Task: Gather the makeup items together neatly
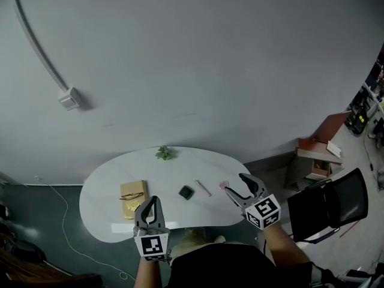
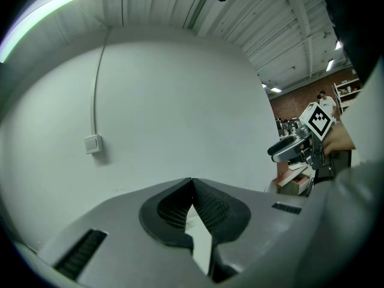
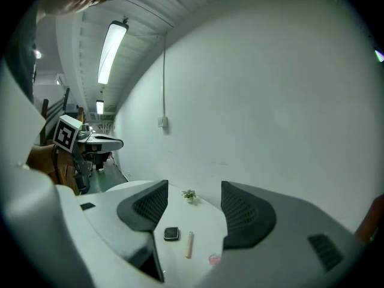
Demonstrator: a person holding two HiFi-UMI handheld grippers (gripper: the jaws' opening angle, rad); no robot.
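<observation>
On the white oval table [image 1: 108, 188] lie a small black compact [image 1: 186, 192], a pale pink tube [image 1: 203, 188] and a small pink item [image 1: 224, 185]. The right gripper view shows the same compact [image 3: 171, 233], tube [image 3: 189, 244] and pink item [image 3: 214, 259]. My left gripper [image 1: 151, 200] hovers over the table's near edge, jaws shut and empty [image 2: 192, 182]. At the table's right end my right gripper [image 1: 237, 184] is held open, with nothing between its jaws [image 3: 193, 206].
A tan box [image 1: 133, 198] with a gold item on it lies at the table's left. A small green plant [image 1: 164, 153] stands at the far edge. A black chair [image 1: 329, 204] and a wooden stand [image 1: 315, 155] are to the right. A white cable runs across the floor [image 1: 66, 227].
</observation>
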